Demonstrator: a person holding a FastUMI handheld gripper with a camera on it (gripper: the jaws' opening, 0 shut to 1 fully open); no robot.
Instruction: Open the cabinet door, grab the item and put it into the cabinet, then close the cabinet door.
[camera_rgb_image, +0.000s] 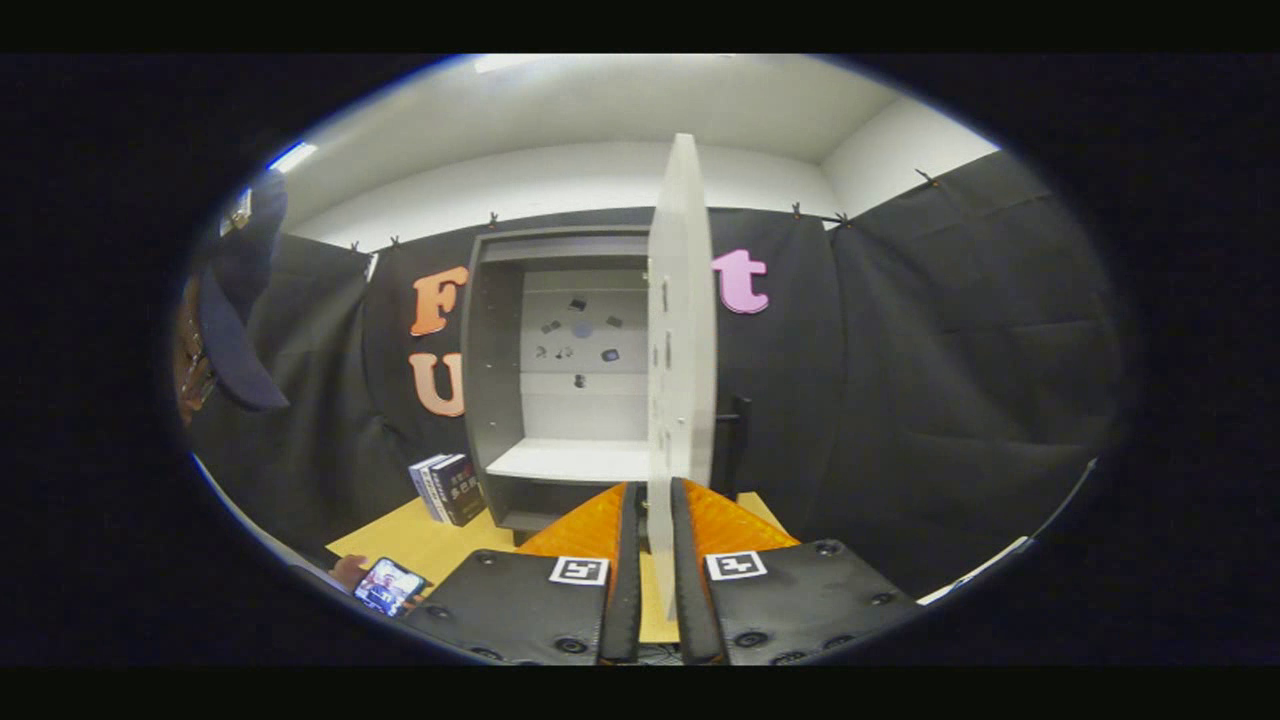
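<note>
A grey cabinet stands on the wooden table against the booth wall, its inside and white shelf exposed. Its white door is swung out towards me and stands edge-on, straight ahead. My gripper is shut on the door's lower edge, with one finger on each face of the panel. Two dark books stand upright just left of the cabinet's foot, beyond my left finger.
A person in a dark cap stands at the left, with a hand holding a phone near the table's front corner. The wooden tabletop runs between the books and my fingers. Black cloth walls enclose the right side.
</note>
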